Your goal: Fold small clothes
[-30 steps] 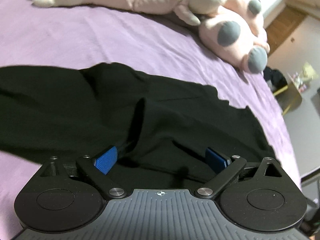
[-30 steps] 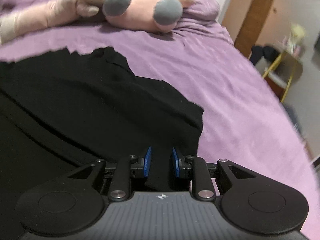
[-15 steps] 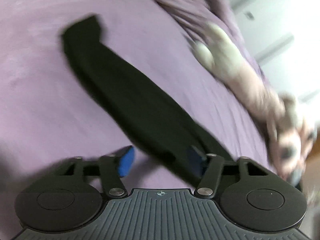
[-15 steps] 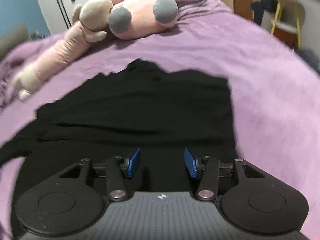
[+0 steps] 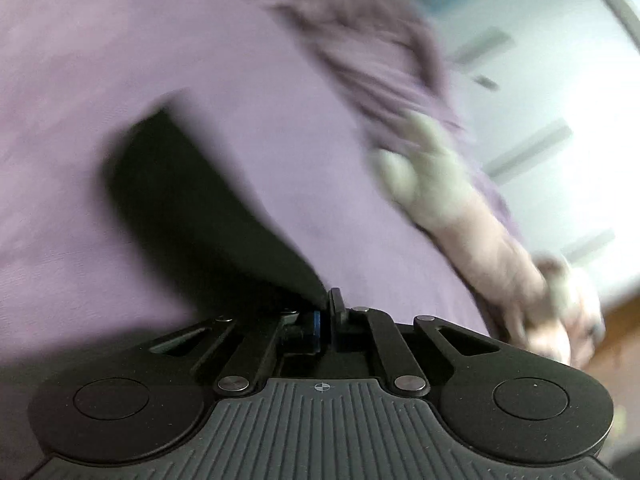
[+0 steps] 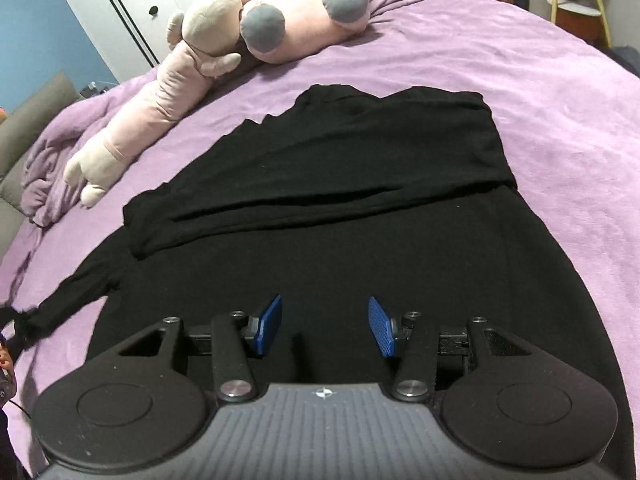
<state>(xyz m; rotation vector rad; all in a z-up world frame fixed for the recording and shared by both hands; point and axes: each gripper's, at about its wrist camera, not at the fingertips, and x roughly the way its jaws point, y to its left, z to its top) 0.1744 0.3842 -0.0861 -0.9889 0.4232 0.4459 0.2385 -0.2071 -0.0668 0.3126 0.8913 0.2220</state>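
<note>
A black long-sleeved garment (image 6: pixel 360 216) lies spread on the purple bed, its right side folded over the middle. Its left sleeve (image 6: pixel 76 292) stretches out to the left. In the blurred left wrist view my left gripper (image 5: pixel 325 322) is shut on the black sleeve (image 5: pixel 192 208), which runs away from the jaws across the bed. My right gripper (image 6: pixel 323 326) is open and empty, hovering just above the garment's lower body.
A long pink and beige plush toy (image 6: pixel 224 52) lies at the far side of the purple bedspread (image 6: pixel 560 92); it also shows in the left wrist view (image 5: pixel 472 216). A bunched blanket (image 6: pixel 44 160) sits far left. A yellow-legged stool (image 6: pixel 580 8) stands beyond the bed.
My left gripper swung left to the sleeve and closed on it. My right gripper opened, let go of the folded side and drew back above the garment.
</note>
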